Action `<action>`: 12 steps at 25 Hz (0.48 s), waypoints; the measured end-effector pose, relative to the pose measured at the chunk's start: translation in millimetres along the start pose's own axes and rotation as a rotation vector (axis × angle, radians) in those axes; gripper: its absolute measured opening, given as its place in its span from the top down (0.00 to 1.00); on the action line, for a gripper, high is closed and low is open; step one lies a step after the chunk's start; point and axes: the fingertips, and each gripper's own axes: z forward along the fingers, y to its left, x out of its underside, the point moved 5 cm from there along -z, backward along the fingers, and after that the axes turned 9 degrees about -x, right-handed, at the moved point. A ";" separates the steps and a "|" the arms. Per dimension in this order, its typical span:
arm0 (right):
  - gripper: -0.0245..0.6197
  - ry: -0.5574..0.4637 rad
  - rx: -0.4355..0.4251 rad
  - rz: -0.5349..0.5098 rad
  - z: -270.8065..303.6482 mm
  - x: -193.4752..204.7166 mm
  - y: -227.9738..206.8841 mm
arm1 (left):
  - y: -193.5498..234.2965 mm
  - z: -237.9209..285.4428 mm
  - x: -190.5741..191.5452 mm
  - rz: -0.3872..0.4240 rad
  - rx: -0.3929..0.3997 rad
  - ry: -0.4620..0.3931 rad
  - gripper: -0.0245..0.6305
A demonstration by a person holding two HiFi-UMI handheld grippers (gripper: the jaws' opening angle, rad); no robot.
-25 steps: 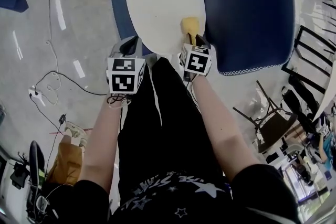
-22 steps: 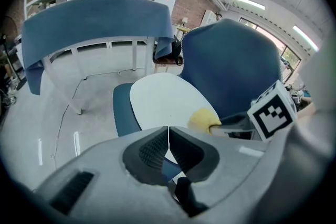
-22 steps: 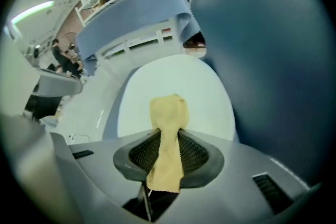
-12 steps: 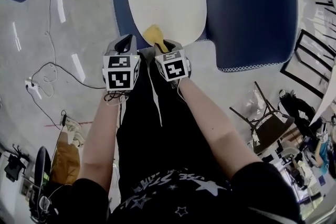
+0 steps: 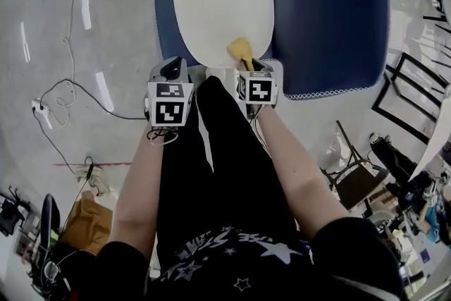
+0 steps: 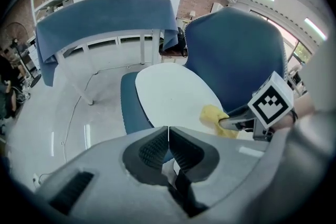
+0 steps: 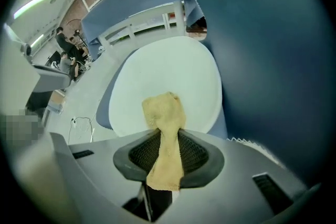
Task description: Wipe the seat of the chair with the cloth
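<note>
The chair's white oval seat (image 5: pixel 222 3) lies in front of me, with its dark blue back (image 5: pixel 331 10) to the right. My right gripper (image 5: pixel 248 67) is shut on a yellow cloth (image 5: pixel 239 49), whose free end rests on the seat's near right edge. In the right gripper view the cloth (image 7: pixel 164 113) runs up from between the pads onto the seat (image 7: pixel 168 76). My left gripper (image 5: pixel 173 70) is shut on nothing and hovers just off the seat's near left edge. From the left gripper view I see the cloth (image 6: pixel 216 118) and the seat (image 6: pixel 173 97).
A blue part (image 5: pixel 165 3) shows under the seat's left side. Cables (image 5: pixel 63 102) trail over the grey floor at the left. Black chair frames (image 5: pixel 416 81) and clutter crowd the right. The person's black trousers (image 5: pixel 225 173) fill the space below the grippers.
The right gripper has swept the cloth along the seat's near edge: from the right side to the left half a second ago, then back toward the right now. The left gripper has barely moved.
</note>
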 end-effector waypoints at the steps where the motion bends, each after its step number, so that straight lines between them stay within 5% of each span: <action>1: 0.80 -0.001 0.015 0.013 -1.7 3.4 -4.7 | -1.8 -2.9 1.7 -0.012 -0.003 -0.004 0.93; 6: 0.80 -0.018 0.084 0.059 -8.9 13.0 -13.5 | -7.4 -14.0 13.5 -0.044 0.001 -0.016 0.93; 12: 0.80 -0.047 0.063 0.067 -11.2 2.2 -9.7 | -10.4 -9.7 14.9 -0.061 0.005 -0.029 0.93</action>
